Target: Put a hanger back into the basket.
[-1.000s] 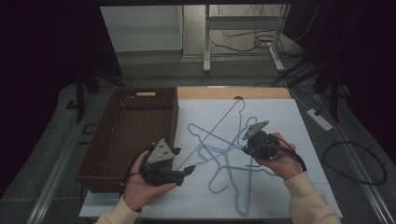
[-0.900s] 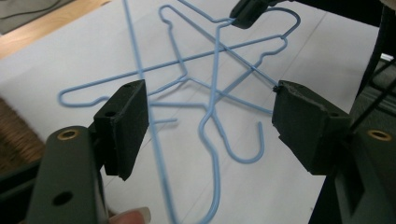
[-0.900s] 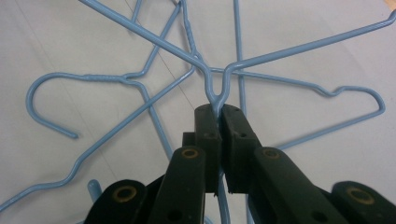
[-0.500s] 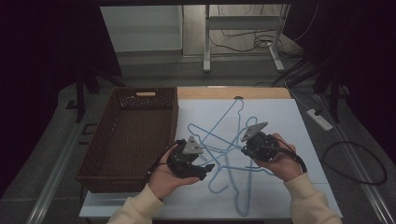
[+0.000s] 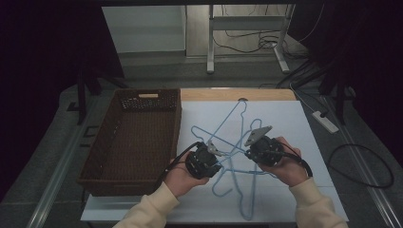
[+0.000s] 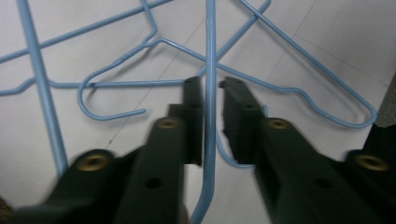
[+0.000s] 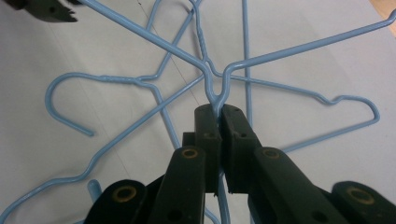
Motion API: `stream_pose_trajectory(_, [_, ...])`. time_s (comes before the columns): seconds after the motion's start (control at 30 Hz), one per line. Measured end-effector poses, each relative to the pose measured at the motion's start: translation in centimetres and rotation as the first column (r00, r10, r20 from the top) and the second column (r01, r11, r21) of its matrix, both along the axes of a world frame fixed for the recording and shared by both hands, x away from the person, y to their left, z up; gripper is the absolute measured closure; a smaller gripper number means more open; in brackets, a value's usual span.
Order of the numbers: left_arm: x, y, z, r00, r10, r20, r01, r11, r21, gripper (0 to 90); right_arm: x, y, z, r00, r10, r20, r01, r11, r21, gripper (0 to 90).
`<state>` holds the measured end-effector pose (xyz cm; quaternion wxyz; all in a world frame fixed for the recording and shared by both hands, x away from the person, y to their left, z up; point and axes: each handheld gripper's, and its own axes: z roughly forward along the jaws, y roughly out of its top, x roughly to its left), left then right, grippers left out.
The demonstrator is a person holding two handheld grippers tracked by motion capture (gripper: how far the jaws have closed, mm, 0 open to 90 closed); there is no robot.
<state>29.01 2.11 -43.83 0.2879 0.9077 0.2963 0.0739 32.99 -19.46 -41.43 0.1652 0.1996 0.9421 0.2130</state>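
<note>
I see a tangle of blue wire hangers on the white table, just ahead of both tools. My right gripper is clamped on the twisted neck of one hanger. My left gripper straddles a hanger wire, jaws slightly apart, not pinching it. A brown wicker basket sits off my left gripper's outer side.

Glossy blue coated-wire hangers; woven wicker basket; matt white tabletop.
</note>
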Motion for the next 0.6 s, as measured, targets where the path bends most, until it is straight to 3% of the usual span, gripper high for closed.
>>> stream_pose_trajectory(0.37, [-0.09, 0.08, 0.28, 0.9999, 0.001, -0.016, -0.001, 0.9996, -0.03, 85.7, -0.27, -0.26, 0.15, 0.9999, 0.008, 0.013, -0.008, 1.0, 0.009, 85.9])
stream_pose_trajectory(0.6, [-0.12, 0.24, 0.08, 0.9998, 0.009, -0.016, -0.01, 0.9996, -0.026, 85.9, -0.24, -0.31, -0.13, 0.9998, 0.01, 0.016, -0.01, 0.999, 0.031, 84.1])
